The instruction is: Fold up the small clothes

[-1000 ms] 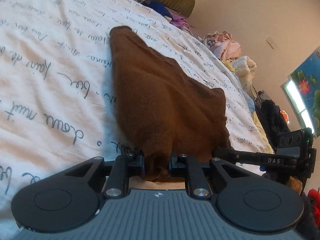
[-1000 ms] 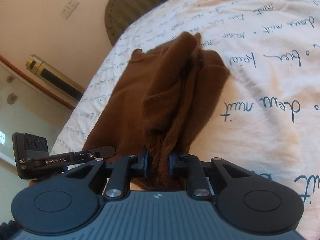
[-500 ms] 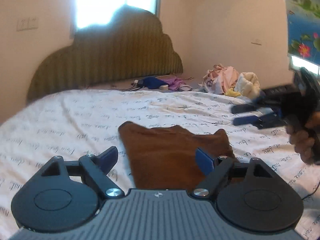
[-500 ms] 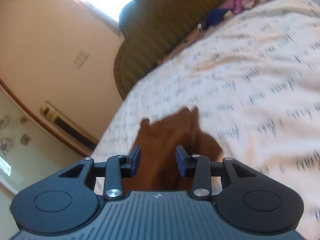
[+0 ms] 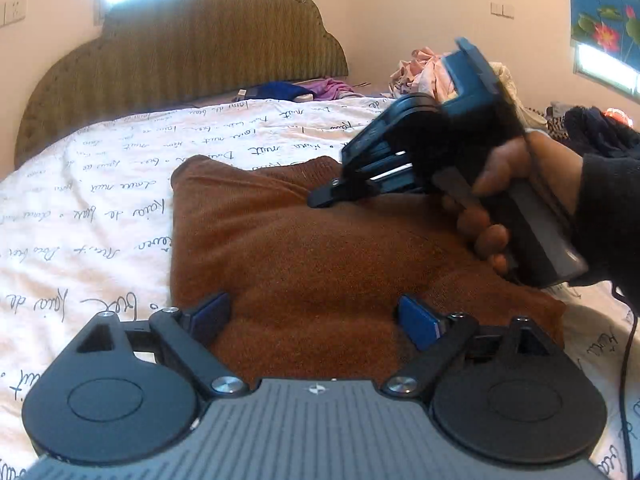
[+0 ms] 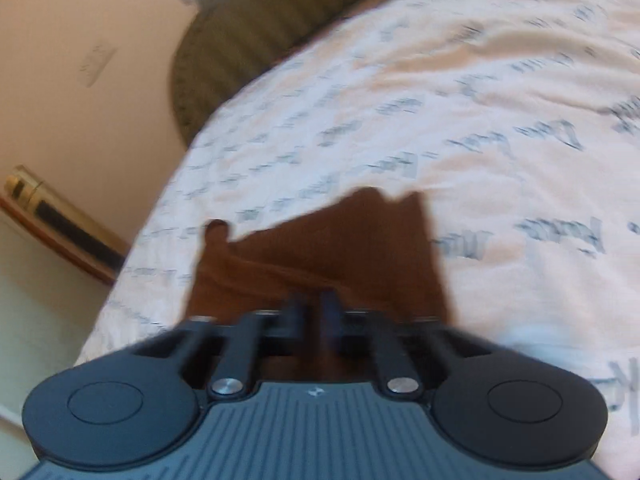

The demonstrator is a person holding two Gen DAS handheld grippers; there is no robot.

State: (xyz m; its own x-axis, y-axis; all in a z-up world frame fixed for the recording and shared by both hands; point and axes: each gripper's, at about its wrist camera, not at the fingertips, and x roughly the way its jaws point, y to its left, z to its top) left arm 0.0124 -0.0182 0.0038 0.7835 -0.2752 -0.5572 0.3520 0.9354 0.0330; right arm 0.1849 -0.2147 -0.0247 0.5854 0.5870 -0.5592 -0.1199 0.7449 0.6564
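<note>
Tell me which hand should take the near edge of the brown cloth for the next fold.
Left, probably. The left tongs stand open, straddling the near edge of the brown knit cloth on the white script-printed bedsheet. The right tongs are shut, hovering over its far part.

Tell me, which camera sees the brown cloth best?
The left wrist view: the brown cloth is sharp there and fills the middle, spread on the bed sheet. The right wrist view is blurred and shows only its far part.

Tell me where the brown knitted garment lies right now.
The brown knitted garment lies flat on the white script-printed bedsheet, centre of both wrist views, just ahead of the open left gripper.
</note>
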